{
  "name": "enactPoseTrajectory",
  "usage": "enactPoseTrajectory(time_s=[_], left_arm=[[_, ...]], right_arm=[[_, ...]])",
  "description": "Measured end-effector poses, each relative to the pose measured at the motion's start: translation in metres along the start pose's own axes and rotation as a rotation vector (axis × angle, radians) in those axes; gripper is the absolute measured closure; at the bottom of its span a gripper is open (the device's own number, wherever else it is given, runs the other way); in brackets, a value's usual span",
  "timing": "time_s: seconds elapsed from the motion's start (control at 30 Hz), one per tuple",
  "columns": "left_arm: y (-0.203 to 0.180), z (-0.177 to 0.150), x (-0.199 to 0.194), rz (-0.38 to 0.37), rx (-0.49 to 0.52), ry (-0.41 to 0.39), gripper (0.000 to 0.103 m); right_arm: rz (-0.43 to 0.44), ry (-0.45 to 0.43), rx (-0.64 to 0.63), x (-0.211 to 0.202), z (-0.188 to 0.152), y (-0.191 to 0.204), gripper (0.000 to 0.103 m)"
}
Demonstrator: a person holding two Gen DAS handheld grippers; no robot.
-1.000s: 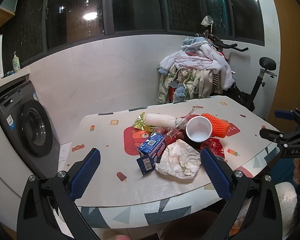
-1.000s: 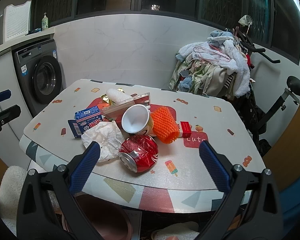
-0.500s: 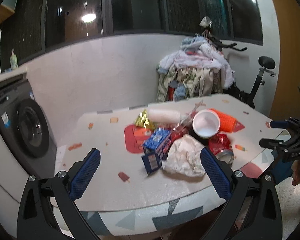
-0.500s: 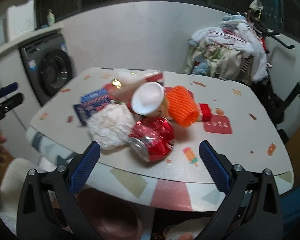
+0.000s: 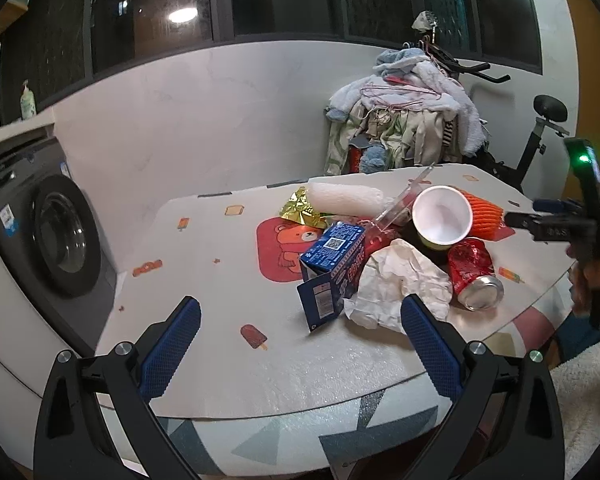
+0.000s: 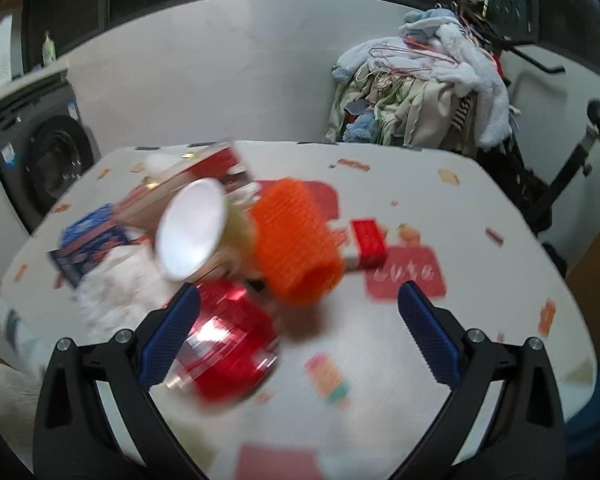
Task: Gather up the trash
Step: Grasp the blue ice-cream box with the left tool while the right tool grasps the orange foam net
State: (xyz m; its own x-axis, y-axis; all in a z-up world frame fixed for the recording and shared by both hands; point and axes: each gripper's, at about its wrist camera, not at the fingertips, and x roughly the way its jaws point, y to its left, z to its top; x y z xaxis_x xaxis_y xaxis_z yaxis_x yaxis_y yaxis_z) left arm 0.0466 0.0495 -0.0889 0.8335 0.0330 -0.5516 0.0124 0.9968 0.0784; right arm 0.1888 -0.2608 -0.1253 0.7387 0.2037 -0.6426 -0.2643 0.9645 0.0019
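The right gripper (image 6: 298, 326), jaws spread and empty, is nearest the crushed red can (image 6: 224, 344), which lies just left of its opening, mouth towards it.

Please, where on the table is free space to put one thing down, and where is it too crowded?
Free: the left part of the table, between the blue carton and the washing machine; also right of the orange mesh sleeve, past the red box. Crowded: around the paper cup, crumpled paper and red can.
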Motion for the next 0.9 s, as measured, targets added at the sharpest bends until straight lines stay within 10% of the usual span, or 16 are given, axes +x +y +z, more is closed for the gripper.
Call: enactPoseTrajectory(time_s=[0.23,0.3,0.37,0.67,0.9], left_arm=[[0.01,0.001,0.02,-0.033,-0.061,0.028,0.005],[0.011,0.002,0.026,-0.045,-0.067,0.038,0.008],[0.011,0.003,0.031,-0.068,-0.071,0.052,0.015],[0.003,0.034,0.095,-0.195,-0.026,0.125,0.029],[-0.009,0.046,0.162,-0.217,0.054,0.227,0.03]], right_arm=[[0.041,0.056,-0.027,0.061,0.035,-0.013,0.03],[0.066,0.094,-0.034,0.072,0.036,-0.013,0.069],[0.079,0.116,-0.045,0.076,0.035,-0.011,0.075],[0.003,-0.168,0.001,-0.001,0.043,-0.023,0.076],[0.043,-0.188,0.036,-0.024,0.026,-0.025,0.076]])
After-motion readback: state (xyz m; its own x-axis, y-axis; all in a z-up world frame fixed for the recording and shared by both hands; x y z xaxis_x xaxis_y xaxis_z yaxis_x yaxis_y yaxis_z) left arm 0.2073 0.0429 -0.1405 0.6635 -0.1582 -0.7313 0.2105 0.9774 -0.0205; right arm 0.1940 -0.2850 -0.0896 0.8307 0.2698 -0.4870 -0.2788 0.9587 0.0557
